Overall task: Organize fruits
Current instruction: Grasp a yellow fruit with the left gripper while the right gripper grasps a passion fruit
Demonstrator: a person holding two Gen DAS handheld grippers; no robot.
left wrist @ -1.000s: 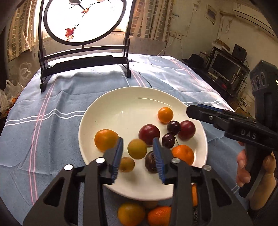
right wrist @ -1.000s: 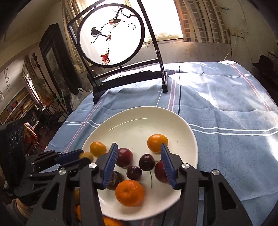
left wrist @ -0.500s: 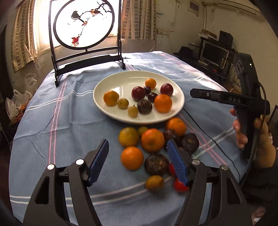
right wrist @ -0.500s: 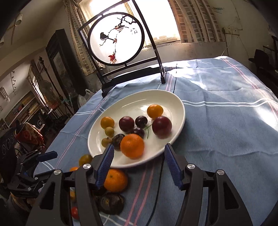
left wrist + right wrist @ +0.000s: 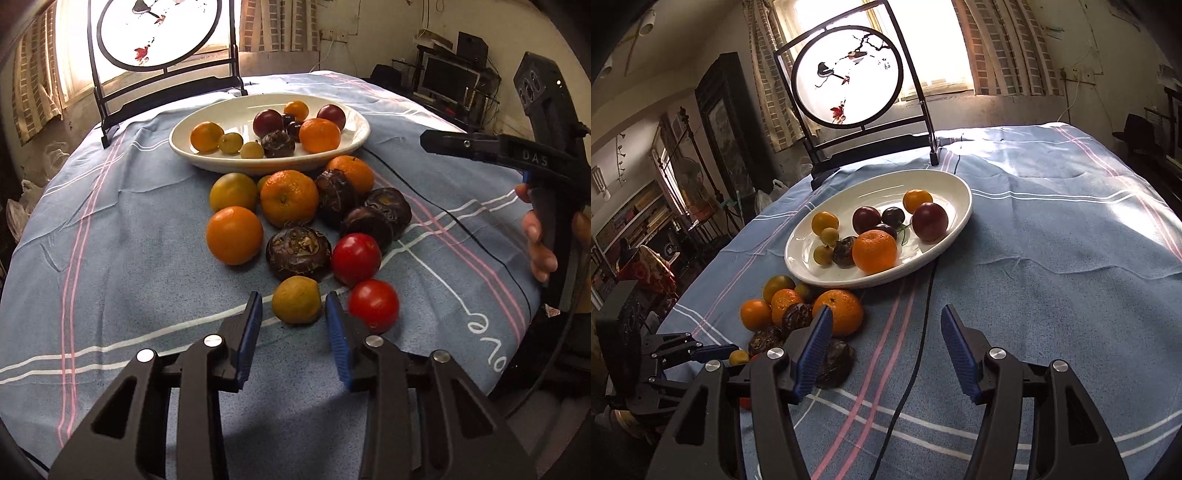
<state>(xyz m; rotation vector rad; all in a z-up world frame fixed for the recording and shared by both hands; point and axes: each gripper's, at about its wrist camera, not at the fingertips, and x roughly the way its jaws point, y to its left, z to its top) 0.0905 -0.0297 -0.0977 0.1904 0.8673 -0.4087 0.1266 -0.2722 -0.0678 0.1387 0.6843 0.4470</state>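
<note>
Several oranges and dark fruits fill a white plate [image 5: 229, 167] [image 5: 798, 266] at mid-table. In front of it lies a loose pile: oranges [image 5: 234, 235], dark brown round fruits [image 5: 298, 253] and two red tomatoes [image 5: 373, 305]. Nearest me is a small yellow-green fruit [image 5: 295, 301]. My left gripper [image 5: 293, 297] straddles this fruit and its jaws are closing, with thin gaps still showing at both pads. My right gripper [image 5: 885, 312] hovers open over bare cloth right of the pile, with only a black cable [image 5: 916, 354] beneath it.
A blue striped tablecloth [image 5: 122, 229] covers the round table. A black-framed round painted screen [image 5: 849, 74] stands behind the plate. A hand [image 5: 539, 240] grips the right gripper's handle at the right. The cable runs from the plate toward the near edge.
Both grippers have drawn back from over the plate to the near side of the table. The left gripper's jaws spread wide, then narrowed around the small yellow-green fruit. The right jaws widened slightly.
</note>
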